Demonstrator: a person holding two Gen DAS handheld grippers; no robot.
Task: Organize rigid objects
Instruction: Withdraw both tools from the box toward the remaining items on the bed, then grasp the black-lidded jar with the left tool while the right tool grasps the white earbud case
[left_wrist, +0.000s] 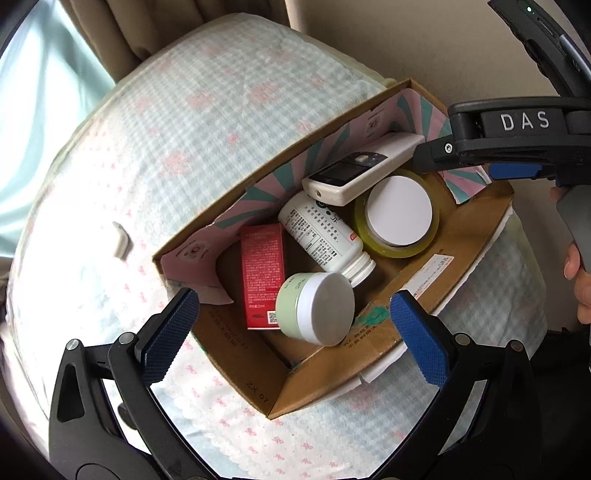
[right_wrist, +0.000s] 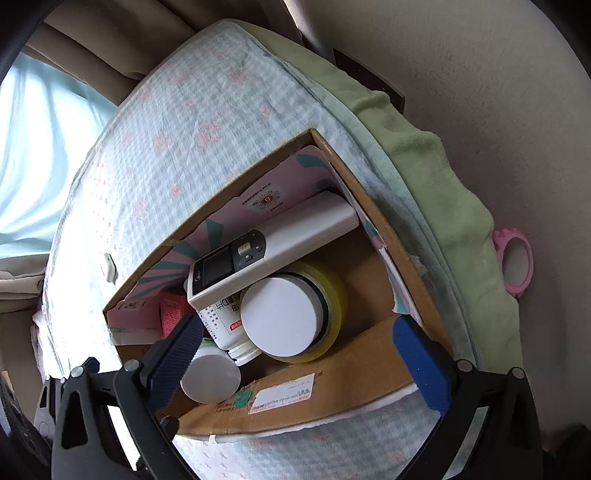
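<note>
Above the cardboard box (left_wrist: 476, 236) of items, both the left hand-held gripper (left_wrist: 295, 332) and the right hand-held gripper (right_wrist: 299, 358) gape wide, empty

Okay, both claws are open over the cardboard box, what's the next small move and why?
Probably swing the left claw left toward the small white clip lying on the bedspread. It looks like the only loose item still outside the box; the remote, bottle, tape roll, jar and red carton are already inside.
</note>
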